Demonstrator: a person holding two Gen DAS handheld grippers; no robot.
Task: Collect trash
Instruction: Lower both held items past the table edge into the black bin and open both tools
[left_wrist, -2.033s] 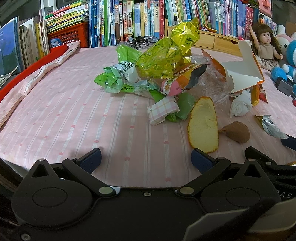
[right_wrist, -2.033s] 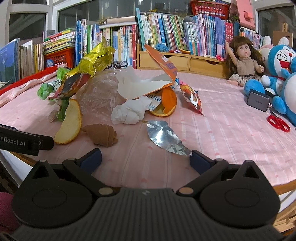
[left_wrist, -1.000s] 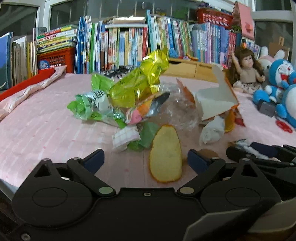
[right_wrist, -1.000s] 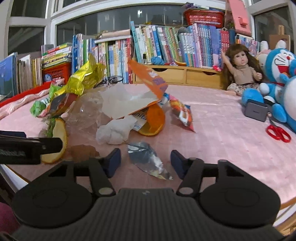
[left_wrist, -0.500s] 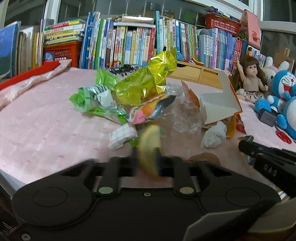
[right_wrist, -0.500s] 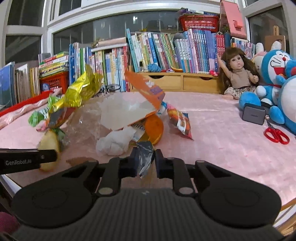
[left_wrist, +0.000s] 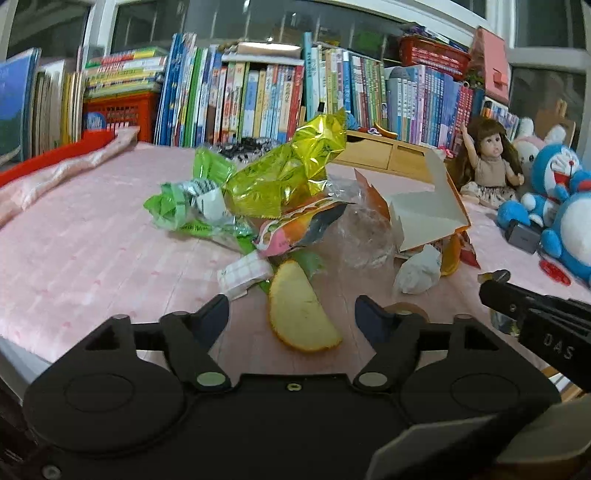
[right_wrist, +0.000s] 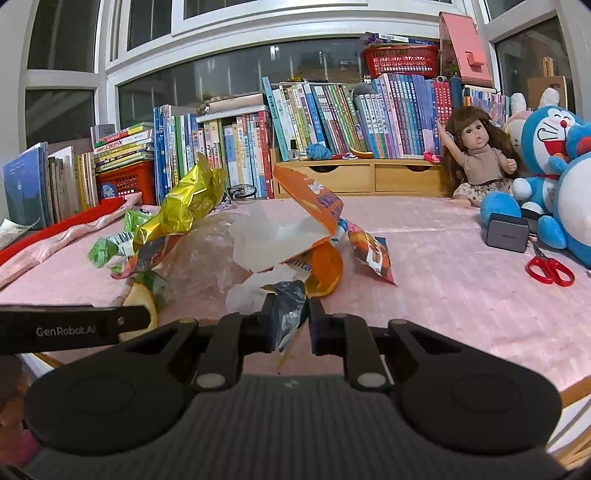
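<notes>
Silver foil wrapper (right_wrist: 290, 306) in right tongs (right_wrist: 290, 319), "GenRobot.AI" arm (right_wrist: 66, 329)

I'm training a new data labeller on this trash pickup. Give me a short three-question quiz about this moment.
1. True or false: the right gripper is shut on the crumpled silver foil wrapper.
2. What lies between the left gripper's open fingers? A) red-handled scissors B) pale yellow curved peel slice C) a doll
3. Fill in: the torn orange-and-white cardboard box rests on the ____ tablecloth.

Key: 1 true; 2 B; 3 pink
</notes>
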